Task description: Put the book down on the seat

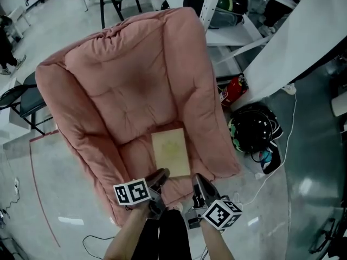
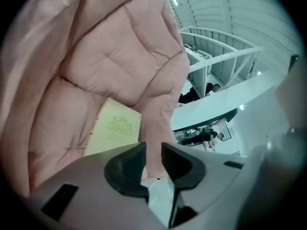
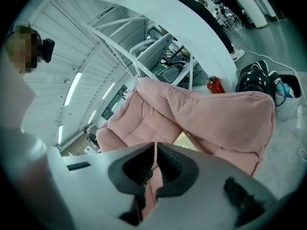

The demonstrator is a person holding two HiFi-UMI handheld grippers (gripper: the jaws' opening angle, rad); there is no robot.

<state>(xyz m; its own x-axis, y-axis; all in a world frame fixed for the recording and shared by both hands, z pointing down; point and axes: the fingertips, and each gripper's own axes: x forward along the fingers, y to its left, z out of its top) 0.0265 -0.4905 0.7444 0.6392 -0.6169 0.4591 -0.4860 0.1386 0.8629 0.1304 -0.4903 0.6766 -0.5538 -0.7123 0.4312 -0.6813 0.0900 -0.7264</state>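
Showing the put-down step finished, as I judge it: the pale yellow rectangular book (image 1: 171, 152) lies flat on the pink quilted fabric seat (image 1: 135, 91), just ahead of both tools and touching neither. My left tool (image 1: 161, 175) stands narrowly parted with nothing between its jaws; my right tool (image 1: 198, 180) is closed and empty. The next move calls for drawing both clear without brushing the book.

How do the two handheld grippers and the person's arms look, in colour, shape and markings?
The left gripper and the right gripper both have grey bodies and black ribbed jaws. Each carries a white cube printed with black square markers. The forearms are bare; no sleeves show.
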